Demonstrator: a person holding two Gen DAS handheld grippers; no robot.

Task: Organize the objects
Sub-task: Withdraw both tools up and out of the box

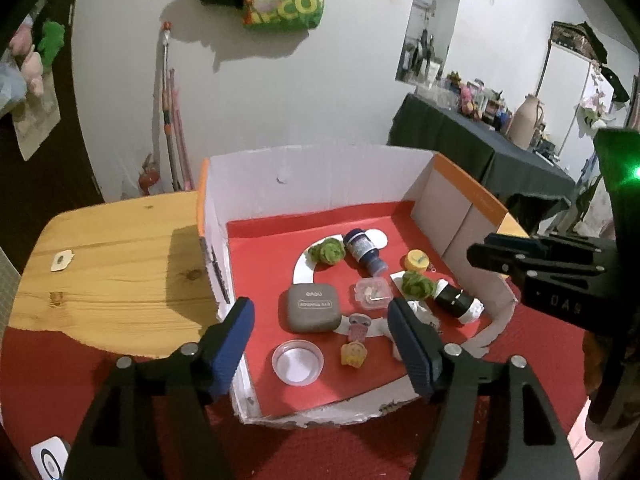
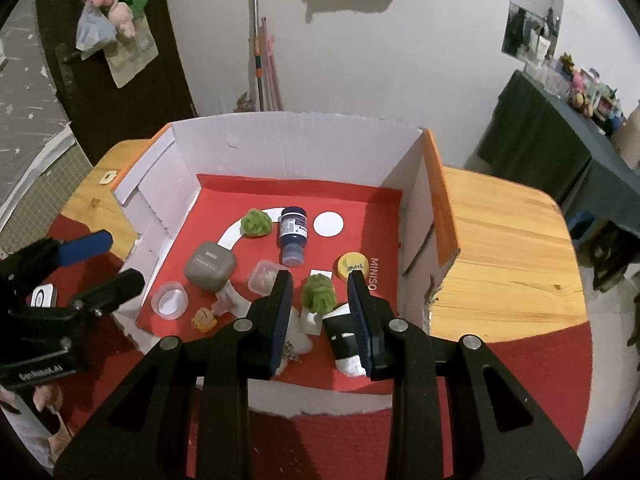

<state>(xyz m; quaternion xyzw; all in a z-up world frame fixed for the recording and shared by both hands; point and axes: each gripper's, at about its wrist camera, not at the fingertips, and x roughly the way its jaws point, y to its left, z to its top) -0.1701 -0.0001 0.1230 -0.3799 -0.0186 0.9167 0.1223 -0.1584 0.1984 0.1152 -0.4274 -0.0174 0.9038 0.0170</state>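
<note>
Boxed objects (image 1: 314, 308) below left tool (image 1: 320, 340)

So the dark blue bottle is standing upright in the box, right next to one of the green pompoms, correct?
Not quite. The dark blue bottle is lying on its side on the red lining of the box, not standing upright. It is indeed next to a green pompom. The right wrist view shows this most clearly.
</note>
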